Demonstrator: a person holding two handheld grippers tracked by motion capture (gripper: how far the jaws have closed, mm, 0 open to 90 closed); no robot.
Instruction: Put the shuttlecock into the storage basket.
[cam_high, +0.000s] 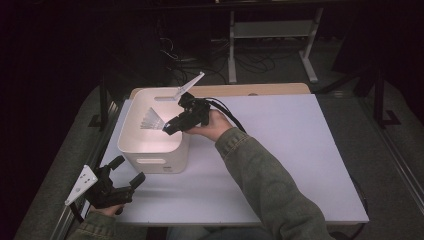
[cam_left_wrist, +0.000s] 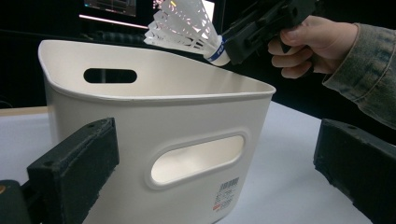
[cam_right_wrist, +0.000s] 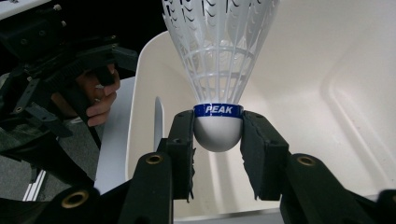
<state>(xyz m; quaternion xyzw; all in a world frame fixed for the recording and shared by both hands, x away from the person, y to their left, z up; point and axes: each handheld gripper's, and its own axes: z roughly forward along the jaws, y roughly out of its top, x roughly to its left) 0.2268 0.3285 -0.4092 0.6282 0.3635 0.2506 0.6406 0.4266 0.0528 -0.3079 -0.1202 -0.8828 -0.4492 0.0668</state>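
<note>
Gripping the shuttlecock (cam_right_wrist: 218, 70) over the bin (cam_high: 131, 145), right tool (cam_right_wrist: 218, 135) hides its cork; left tool (cam_left_wrist: 210, 177) open.

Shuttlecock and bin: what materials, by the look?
Shuttlecock: likely moulded white plastic skirt, from the open lattice ribs; smooth rounded white cap, blue printed band. Bin: probably plastic, cream, smooth semi-matte, with moulded handle slots and rounded corners.

Left gripper (cam_left_wrist: 210, 177) gapes before the bin (cam_left_wrist: 154, 116); above its rim the right gripper (cam_left_wrist: 229, 44) pinches a shuttlecock (cam_left_wrist: 187, 25) (white, blue-banded).
</note>
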